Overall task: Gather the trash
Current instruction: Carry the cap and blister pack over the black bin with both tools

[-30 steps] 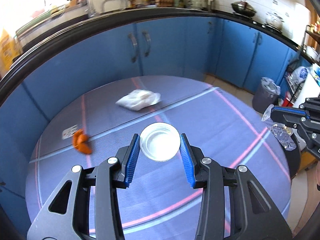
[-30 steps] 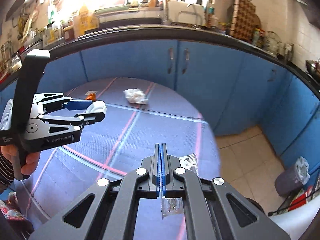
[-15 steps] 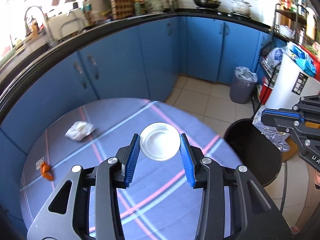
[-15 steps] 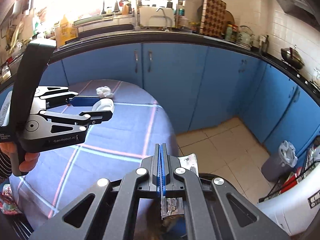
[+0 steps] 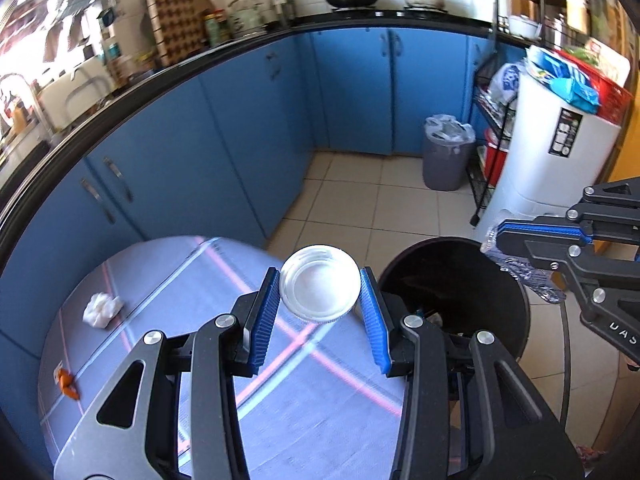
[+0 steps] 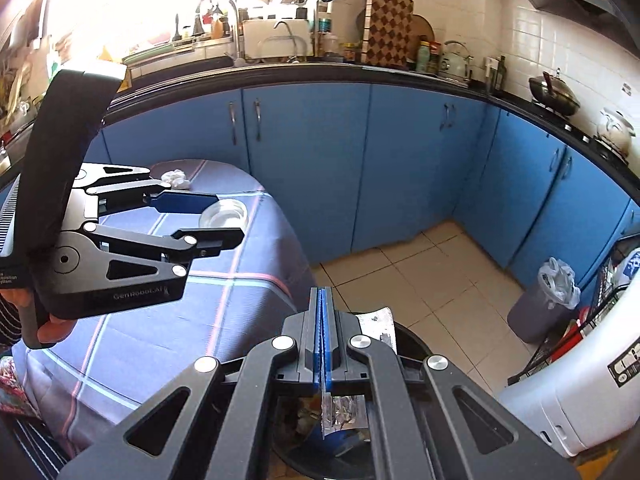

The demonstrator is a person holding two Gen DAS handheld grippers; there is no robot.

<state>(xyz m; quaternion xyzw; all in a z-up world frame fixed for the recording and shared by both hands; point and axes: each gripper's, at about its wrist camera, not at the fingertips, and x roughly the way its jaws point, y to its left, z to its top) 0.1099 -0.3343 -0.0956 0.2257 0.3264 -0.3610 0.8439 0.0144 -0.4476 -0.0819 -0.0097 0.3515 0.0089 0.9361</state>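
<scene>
My left gripper (image 5: pixel 320 277) is shut on a white round lid (image 5: pixel 318 294), held flat between its blue pads over the table's right edge. In the right wrist view the left gripper (image 6: pixel 224 220) shows at left with the lid (image 6: pixel 223 213). My right gripper (image 6: pixel 324 292) is shut on a crinkled clear wrapper (image 6: pixel 344 410), which hangs over the black bin (image 6: pixel 414 346). The left wrist view has the right gripper (image 5: pixel 500 236) and the wrapper (image 5: pixel 532 280) above the bin (image 5: pixel 452 268). A crumpled white tissue (image 5: pixel 102 309) and an orange scrap (image 5: pixel 66 382) lie on the table (image 5: pixel 168 280).
Blue cabinets (image 5: pixel 248 128) run along the back under a black counter. On the tiled floor a grey lined bin (image 5: pixel 446 160) stands beside a wire rack (image 5: pixel 486 140) and a white appliance (image 5: pixel 560 152). A hand (image 6: pixel 52 328) holds the left gripper's handle.
Both grippers have swung right, from over the middle of the table to its edge and the black bin. The lid and the wrapper stay gripped.
</scene>
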